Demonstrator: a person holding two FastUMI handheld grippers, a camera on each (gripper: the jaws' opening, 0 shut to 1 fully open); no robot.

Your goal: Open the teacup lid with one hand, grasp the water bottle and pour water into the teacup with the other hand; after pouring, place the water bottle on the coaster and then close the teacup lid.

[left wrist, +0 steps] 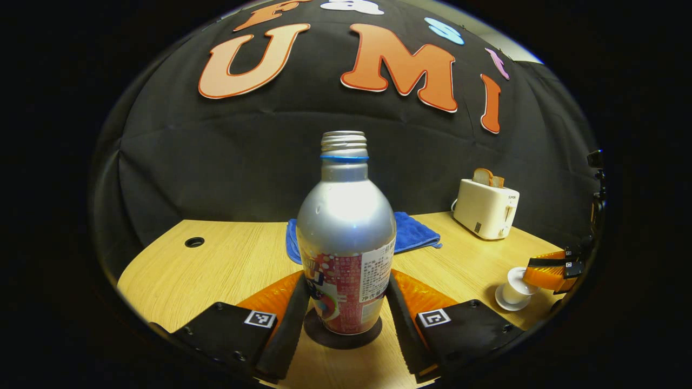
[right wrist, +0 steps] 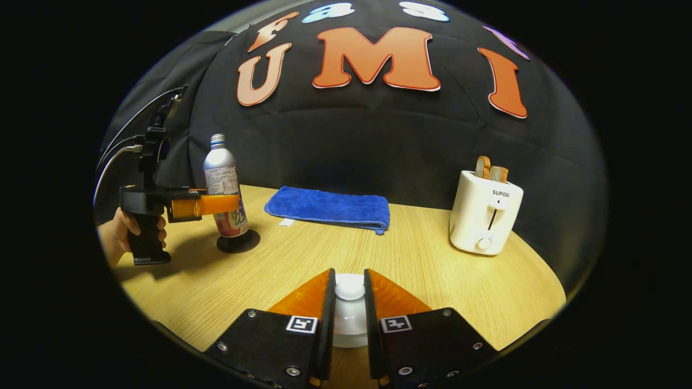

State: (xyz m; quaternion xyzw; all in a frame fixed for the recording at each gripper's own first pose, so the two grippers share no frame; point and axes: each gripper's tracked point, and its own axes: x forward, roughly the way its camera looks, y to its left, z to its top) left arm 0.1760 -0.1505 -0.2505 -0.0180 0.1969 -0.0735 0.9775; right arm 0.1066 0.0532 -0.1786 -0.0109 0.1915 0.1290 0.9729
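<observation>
Silver water bottle (left wrist: 346, 237) upright on coaster (left wrist: 343, 330), pinched by left claw (left wrist: 346, 302); right claw (right wrist: 349, 302) pinches teacup lid (right wrist: 350, 289).

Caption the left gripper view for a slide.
Left gripper brackets the capless water bottle standing on its coaster; the right gripper is at the teacup.

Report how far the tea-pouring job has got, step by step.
Done, it seems: the water bottle stands upright on the dark coaster. In hand: the left tool brackets the bottle's base; whether it grips or has let go is unclear. The right tool is clamped on the lid knob, the lid seated on the teacup. Left: release both. Whether water was poured cannot be seen.
</observation>
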